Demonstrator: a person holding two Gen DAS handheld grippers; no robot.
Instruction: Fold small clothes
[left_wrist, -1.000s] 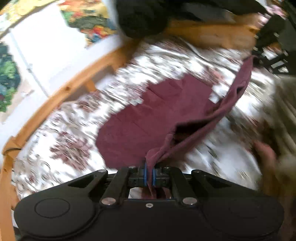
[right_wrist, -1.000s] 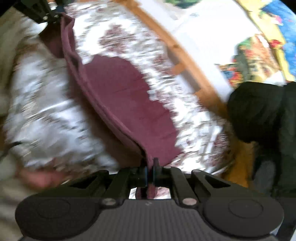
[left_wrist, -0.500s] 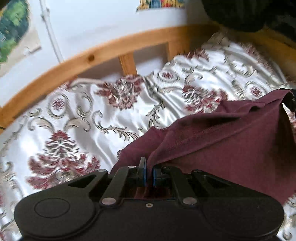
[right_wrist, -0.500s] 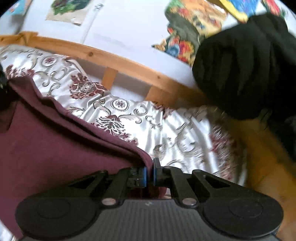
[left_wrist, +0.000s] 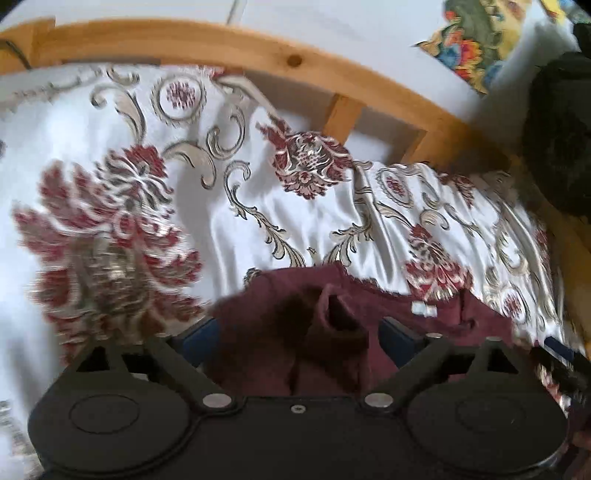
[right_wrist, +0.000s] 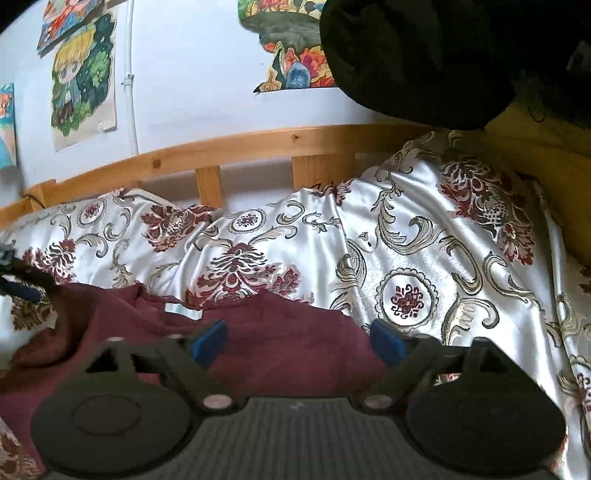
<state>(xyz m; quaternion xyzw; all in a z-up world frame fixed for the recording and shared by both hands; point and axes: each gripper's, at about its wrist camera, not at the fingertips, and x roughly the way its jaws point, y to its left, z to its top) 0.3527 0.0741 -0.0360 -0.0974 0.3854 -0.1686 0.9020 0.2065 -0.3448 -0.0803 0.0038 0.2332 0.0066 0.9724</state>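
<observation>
Both grippers, left gripper (left_wrist: 299, 336) and right gripper (right_wrist: 297, 341), now spread, no longer pinching maroon knit garment (right_wrist: 280, 332); hem dropped onto floral satin bedspread (right_wrist: 406, 236) — fold laid.

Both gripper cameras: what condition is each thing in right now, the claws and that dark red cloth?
left gripper: open, jaws spread either side of the cloth.
right gripper: open, gripping nothing.
maroon garment: released, lying rumpled on the bedspread, white tag showing.
bedspread: wrinkled, spread over the bed.
</observation>
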